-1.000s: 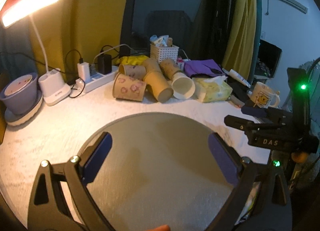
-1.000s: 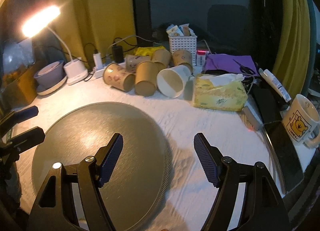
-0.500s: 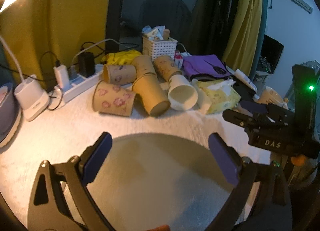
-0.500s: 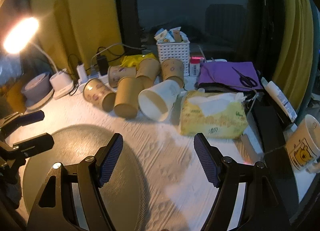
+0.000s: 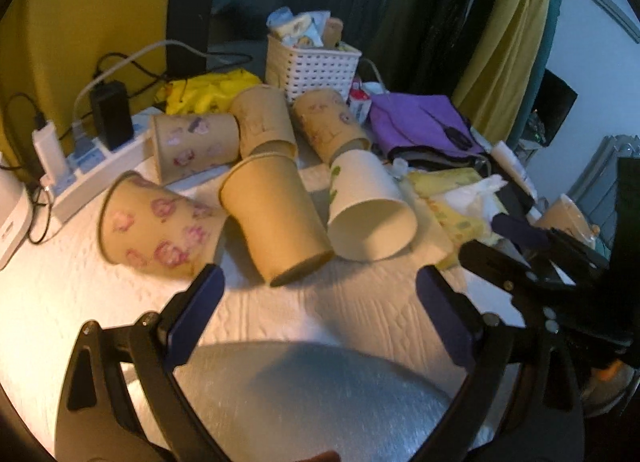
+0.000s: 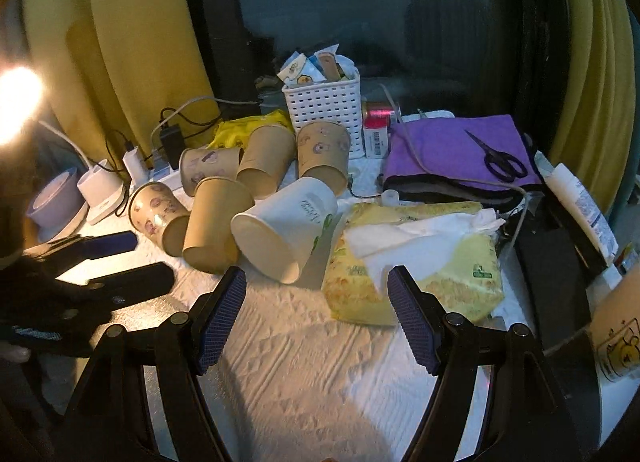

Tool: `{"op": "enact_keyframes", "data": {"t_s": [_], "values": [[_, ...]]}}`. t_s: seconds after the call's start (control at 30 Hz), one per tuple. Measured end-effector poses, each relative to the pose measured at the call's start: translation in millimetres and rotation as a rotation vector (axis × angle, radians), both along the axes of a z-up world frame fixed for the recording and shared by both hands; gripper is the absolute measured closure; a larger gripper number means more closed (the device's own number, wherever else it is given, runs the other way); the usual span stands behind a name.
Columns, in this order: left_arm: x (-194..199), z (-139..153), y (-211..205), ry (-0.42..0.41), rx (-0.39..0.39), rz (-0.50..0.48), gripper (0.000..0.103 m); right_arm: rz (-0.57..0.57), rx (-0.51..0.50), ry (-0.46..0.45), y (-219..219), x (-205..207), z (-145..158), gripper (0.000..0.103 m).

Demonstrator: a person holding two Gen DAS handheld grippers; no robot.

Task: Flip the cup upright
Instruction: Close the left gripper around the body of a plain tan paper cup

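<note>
Right wrist, packets (image 6: 316, 67) in basket (image 6: 326, 109)

Round grey metal tray (image 5: 312, 390): near part cut off by the bottom edge, sides hidden behind gripper arms.
Cream cartoon mug (image 6: 618, 336): cut off at the right edge.
Glowing desk lamp (image 6: 16, 103): head blown out, shape unreadable.
White perforated plastic basket (image 6: 326, 107): packet labels too small to read.
Patterned brown paper cup (image 5: 154, 227): print smeared by blur.

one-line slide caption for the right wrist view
Open right gripper faces a pile of tipped paper cups, the white cup nearest, beside a tissue pack.
</note>
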State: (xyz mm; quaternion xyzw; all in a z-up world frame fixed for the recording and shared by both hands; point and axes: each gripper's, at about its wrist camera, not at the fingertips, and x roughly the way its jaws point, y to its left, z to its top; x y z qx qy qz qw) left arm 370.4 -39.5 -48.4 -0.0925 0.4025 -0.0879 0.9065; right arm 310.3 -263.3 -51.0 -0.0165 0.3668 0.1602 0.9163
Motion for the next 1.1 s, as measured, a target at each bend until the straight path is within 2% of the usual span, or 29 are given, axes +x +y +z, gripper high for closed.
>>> {"op": "enact_keyframes", "data": {"t_s": [0.07,0.2,0.33,0.47,0.53,0.6,0.97,1.1], "values": [[10,-4,-2,0.009,0.007,-0.003,0.006,-0.001,0.005,0.004,-2,5,-2,0.027],[29,-17,-6,0.067,0.027,-0.02,0.015,-0.009,0.017,0.015,-7,12,-7,0.027],[37,-27,-10,0.09,0.093,-0.029,0.021,-0.008,0.027,0.021,-10,14,-10,0.027],[41,-34,-6,0.106,0.1,-0.021,0.023,-0.005,0.033,0.022,-10,16,-12,0.027],[42,-35,-3,0.11,0.096,-0.013,0.032,-0.004,0.034,0.021,-10,16,-12,0.027],[43,-36,0,0.114,0.089,-0.004,0.034,-0.003,0.033,0.021,-9,16,-12,0.027],[40,-33,10,0.109,0.079,0.031,0.035,0.003,0.02,0.022,-4,14,-12,0.027],[45,-35,12,0.142,0.057,0.051,0.035,0.005,0.018,0.021,-3,13,-11,0.027]]}}
